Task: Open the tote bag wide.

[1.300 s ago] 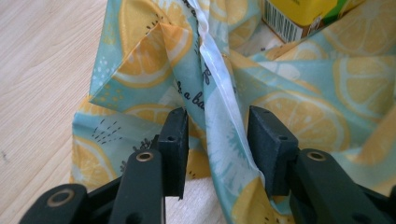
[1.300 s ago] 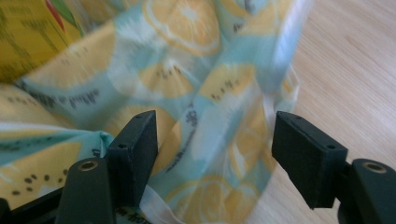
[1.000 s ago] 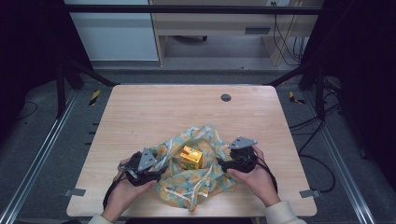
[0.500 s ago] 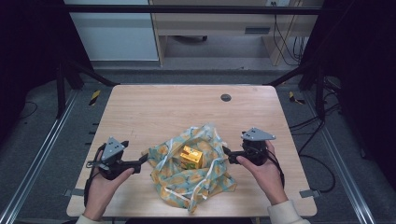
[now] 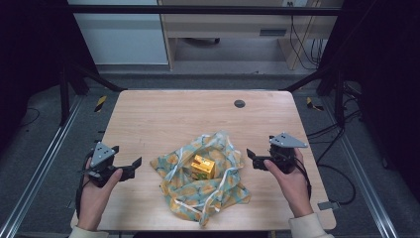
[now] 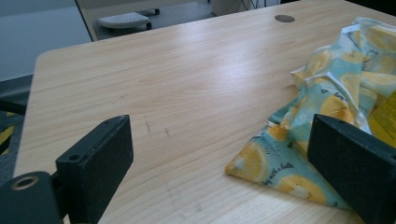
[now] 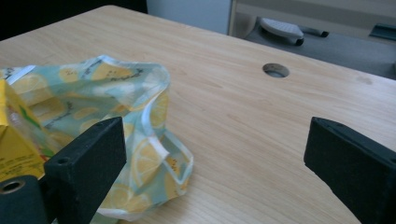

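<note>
A cloth printed with lemon slices lies crumpled near the table's front edge, and a small yellow box stands in its middle. My left gripper hangs open to the left of the cloth, clear of it. Its jaws have just been opening, with nothing between them. My right gripper stands open to the right of the cloth, jaws also just opened wide and empty. In the left gripper view the cloth's corner lies ahead of the right jaw. The right gripper view has the cloth and box at left.
The wooden table has a round cable hole near its far edge. Bare wood stretches beyond the cloth and at both sides. Black frame legs and cables stand off the table's right side.
Both grippers have let go of the cloth's edges and drawn outward, left gripper to the left, right gripper to the right. The cloth has slackened around the box.
</note>
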A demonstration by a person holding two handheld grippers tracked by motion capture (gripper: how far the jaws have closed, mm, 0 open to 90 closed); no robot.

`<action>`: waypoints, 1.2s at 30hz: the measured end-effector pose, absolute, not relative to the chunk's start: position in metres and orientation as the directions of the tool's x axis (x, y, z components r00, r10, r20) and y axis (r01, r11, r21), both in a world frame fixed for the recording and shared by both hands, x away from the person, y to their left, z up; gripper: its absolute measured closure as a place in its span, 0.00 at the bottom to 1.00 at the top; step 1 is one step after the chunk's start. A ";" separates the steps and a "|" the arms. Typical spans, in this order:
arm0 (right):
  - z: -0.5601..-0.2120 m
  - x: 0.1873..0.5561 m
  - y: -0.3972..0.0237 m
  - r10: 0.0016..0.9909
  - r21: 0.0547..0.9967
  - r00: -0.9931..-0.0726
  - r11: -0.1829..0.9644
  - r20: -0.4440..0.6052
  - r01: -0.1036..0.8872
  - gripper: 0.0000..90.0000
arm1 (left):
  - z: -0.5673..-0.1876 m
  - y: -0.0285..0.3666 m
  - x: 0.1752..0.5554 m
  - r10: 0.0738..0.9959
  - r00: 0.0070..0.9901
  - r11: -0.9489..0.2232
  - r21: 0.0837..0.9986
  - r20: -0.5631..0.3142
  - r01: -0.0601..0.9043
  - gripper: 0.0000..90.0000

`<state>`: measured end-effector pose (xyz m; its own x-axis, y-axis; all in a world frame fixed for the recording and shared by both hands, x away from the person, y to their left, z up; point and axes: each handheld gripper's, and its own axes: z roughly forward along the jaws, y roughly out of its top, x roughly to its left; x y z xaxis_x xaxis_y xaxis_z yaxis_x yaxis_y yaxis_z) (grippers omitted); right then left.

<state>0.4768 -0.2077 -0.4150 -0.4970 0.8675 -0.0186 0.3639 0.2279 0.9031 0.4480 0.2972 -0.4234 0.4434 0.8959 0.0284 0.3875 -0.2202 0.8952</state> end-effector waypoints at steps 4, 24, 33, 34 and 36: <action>-0.413 0.475 -0.219 0.886 0.908 -0.463 0.210 -0.019 0.364 0.07 | -0.424 0.306 0.448 0.910 0.413 -0.223 0.892 0.045 0.393 0.08; -0.449 0.466 -0.301 0.967 0.875 -0.247 0.072 0.056 0.479 0.06 | -0.449 0.337 0.467 0.937 0.336 -0.259 0.830 0.093 0.494 0.06; -0.470 0.466 -0.307 0.963 0.823 -0.262 0.092 0.070 0.560 0.11 | -0.465 0.338 0.474 0.935 0.333 -0.306 0.751 0.122 0.585 0.06; -0.474 0.465 -0.305 0.960 0.804 -0.271 0.110 0.065 0.585 0.11 | -0.466 0.337 0.474 0.934 0.336 -0.309 0.745 0.121 0.591 0.06; -0.478 0.465 -0.302 0.955 0.793 -0.293 0.154 0.032 0.590 0.11 | -0.467 0.336 0.474 0.932 0.341 -0.316 0.740 0.123 0.594 0.06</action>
<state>0.4654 -0.3022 -0.4780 -0.2932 0.9555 0.0324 0.5899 0.1542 0.7926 0.4741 0.3359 -0.4665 0.3415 0.9318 0.1231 0.5943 -0.3155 0.7397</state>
